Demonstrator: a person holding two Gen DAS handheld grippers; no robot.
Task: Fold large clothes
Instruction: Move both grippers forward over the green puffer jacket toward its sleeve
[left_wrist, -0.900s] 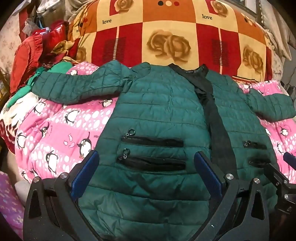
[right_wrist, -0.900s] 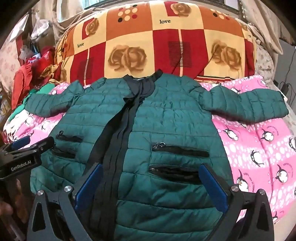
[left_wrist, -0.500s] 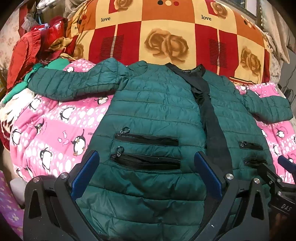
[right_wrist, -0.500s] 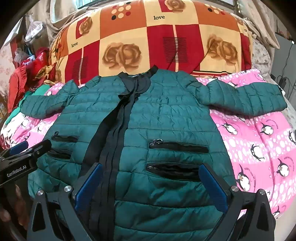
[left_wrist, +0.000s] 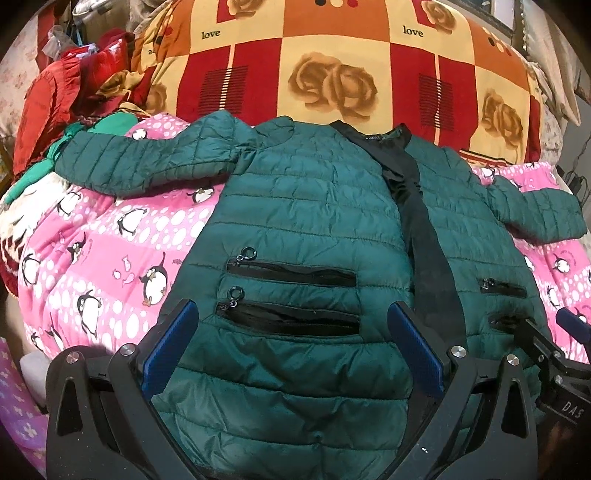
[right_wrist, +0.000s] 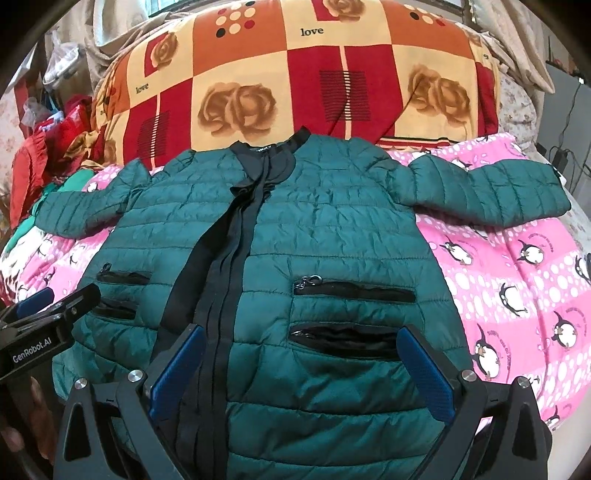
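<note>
As both wrist views look down over one bed, the entries below cover what lies on it.

Jacket: dark green quilted jacket (left_wrist: 306, 221) (right_wrist: 332, 236), spread flat and front up on the pink blanket, collar toward the checked quilt, hem nearest the cameras.
Front placket: black zip strip (right_wrist: 225, 258) running from collar to hem, slightly rumpled near the neck.
Sleeves: both stretched outward; left sleeve (left_wrist: 147, 166) reaches toward the clothes pile, right sleeve (right_wrist: 491, 195) lies over the pink blanket.
Pockets: two black zipped pockets on each front panel, one above the other; ring pulls (left_wrist: 247, 254) show on the left pair.
Left gripper: left gripper (left_wrist: 291, 350), blue-padded fingers spread wide above the lower left panel, nothing pinched; contact with the cloth cannot be told.
Right gripper: right gripper (right_wrist: 299, 365), fingers likewise spread wide, above the lower right panel beside the zip strip, nothing pinched.
Blanket: pink penguin-print blanket (left_wrist: 110, 266) under the jacket.
Quilt: red, orange and cream checked quilt (right_wrist: 295, 81) with roses and the word "love", heaped behind the collar.
Clothes pile: red and green garments (left_wrist: 55, 110) at the far left, possibly touching the left cuff.
</note>
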